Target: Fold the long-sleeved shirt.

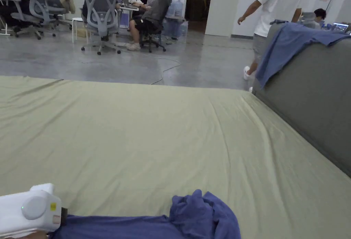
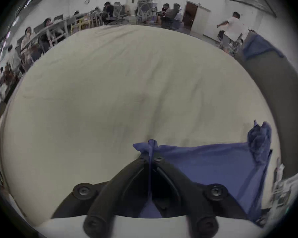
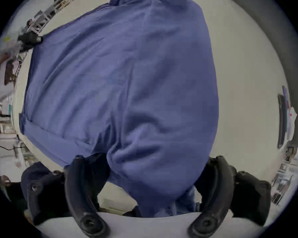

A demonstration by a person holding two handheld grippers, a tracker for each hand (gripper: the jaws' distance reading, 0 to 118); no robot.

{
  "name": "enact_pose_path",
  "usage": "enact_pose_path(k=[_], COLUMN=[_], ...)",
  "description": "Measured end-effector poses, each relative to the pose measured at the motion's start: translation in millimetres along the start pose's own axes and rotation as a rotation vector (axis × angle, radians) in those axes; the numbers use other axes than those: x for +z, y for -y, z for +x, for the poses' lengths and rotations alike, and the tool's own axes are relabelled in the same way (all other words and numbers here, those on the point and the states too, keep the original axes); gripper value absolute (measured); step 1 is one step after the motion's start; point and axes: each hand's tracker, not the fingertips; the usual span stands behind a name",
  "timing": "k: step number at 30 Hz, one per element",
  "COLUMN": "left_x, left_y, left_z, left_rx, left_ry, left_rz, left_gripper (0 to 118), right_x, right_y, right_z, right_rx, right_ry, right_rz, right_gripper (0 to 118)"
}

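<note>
- Here the blue long-sleeved shirt is spread on the near edge of the bed, which is covered with a pale green sheet; one end of it is bunched into a raised lump.
- A corner of the shirt is pinched in the left tool, whose jaws are pressed together on a small tuft of cloth, with the fabric drawn flat away from that corner.
- The right tool is held with its jaws spread on either side of a thick bundle of the shirt; whether the jaws press on the cloth cannot be told, since the tips are hidden by the folds.
- The step in hand is judged to be the laying out of the body before the first fold.
- It would be done well if the pinched corner were kept low and taut, and the bunched end pulled outward until the lump is gone.
- A single layer should be taken by the right tool, as a grabbed bundle would probably carry wrinkles into the fold.
- A second blue cloth is draped over a grey panel beside the bed, well apart, and is best left alone.
</note>
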Motion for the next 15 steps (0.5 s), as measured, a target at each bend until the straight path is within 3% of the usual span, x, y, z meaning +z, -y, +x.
enact_pose_path(k=[1, 2, 3, 4, 5, 9, 12, 15], left_x=[5, 13, 22, 32, 45, 114, 171, 224], left_y=[0, 0, 0, 1, 2, 10, 12, -3], left_z=[-6, -10, -14, -18, -22, -29, -31, -35], left_rx=[0.042, 0.077, 0.094, 0.108, 0.127, 0.186, 0.263, 0.345], left_ry=[0.020, 0.048, 0.071, 0.086, 0.109, 0.293, 0.396, 0.453], left_rz=[0.001, 0.006, 0.024, 0.035, 0.047, 0.110, 0.151, 0.229], left_gripper=[0, 0, 0, 0, 0, 0, 0, 0], right_x=[5, 16, 27, 38, 51, 114, 169, 223], right_y=[3, 7, 11, 17, 24, 46, 48, 31], right_z=[-3, -7, -6, 0, 5, 8, 21, 39], right_rx=[0.026, 0.033, 0.011, -0.029, -0.087, -0.042, -0.062, -0.076], right_ry=[-0.026, -0.044, -0.070, -0.163, -0.188, -0.127, -0.198, -0.210], right_rz=[0.027, 0.094, 0.160, 0.196, 0.223, 0.522, 0.709, 0.855], right_gripper=[93, 71, 35, 7, 7, 7, 7, 7])
